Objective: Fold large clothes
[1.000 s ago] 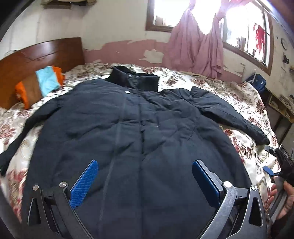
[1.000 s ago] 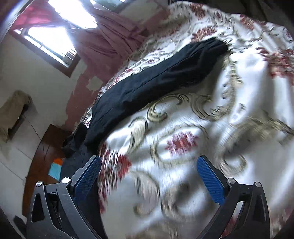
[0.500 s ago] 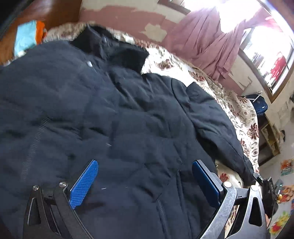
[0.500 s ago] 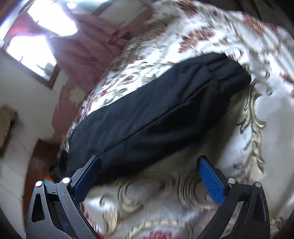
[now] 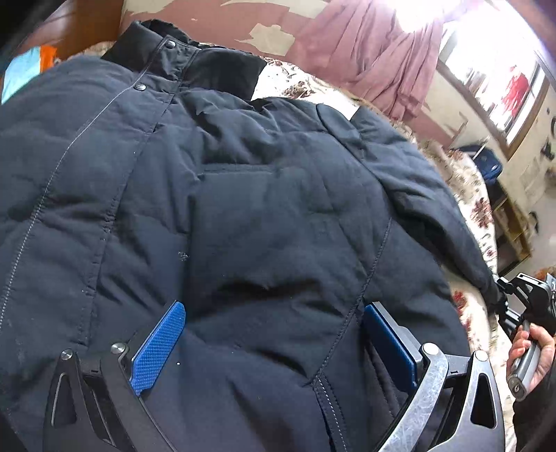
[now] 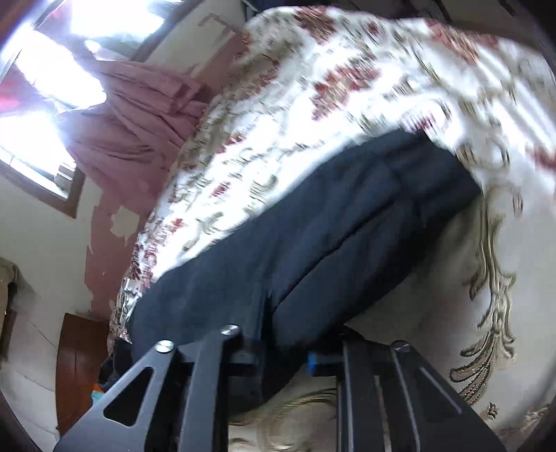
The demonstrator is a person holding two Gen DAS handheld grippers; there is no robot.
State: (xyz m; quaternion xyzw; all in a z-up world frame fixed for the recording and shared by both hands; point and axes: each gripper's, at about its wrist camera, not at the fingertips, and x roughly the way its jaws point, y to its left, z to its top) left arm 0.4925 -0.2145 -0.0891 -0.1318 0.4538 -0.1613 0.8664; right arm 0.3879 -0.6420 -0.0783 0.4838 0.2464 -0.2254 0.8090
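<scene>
Left wrist view: the dark navy padded jacket (image 5: pixel 243 215) lies spread front-up on the bed (image 5: pixel 476 194), which has a floral cover. Its collar (image 5: pixel 187 59) points toward the far wall, with snap buttons visible along the placket. The jacket's sleeve (image 5: pixel 427 201) on the right of the picture runs down along the body toward the bed edge. The left hand-held gripper (image 5: pixel 274 333) hovers low over the jacket's lower front, jaws wide apart; the blue pads (image 5: pixel 158 347) are close over the cloth, and no fold is pinched between them. At the right edge, a hand (image 5: pixel 531 354) holds the handle of the right hand-held gripper at the cuff end of that sleeve. Behind: a pink curtain (image 5: pixel 375 59) by a bright window, a wall with peeling paint, a wooden headboard (image 5: pixel 80 27) and an orange-and-blue item at top left.

Right wrist view (motion-blurred): the right hand-held gripper (image 6: pixel 285 358) has its jaws closing to a narrow gap with the sleeve (image 6: pixel 312 243) between them. Dark fabric fills the space between the black finger frames, and only a sliver of blue pad (image 6: pixel 314 361) shows beside it. The sleeve stretches away from the jaws diagonally across the floral bed cover (image 6: pixel 365 87) toward the upper right. Whether the cloth is lifted clear of the cover I cannot tell. The curtain (image 6: pixel 135 128) and window are at upper left.
</scene>
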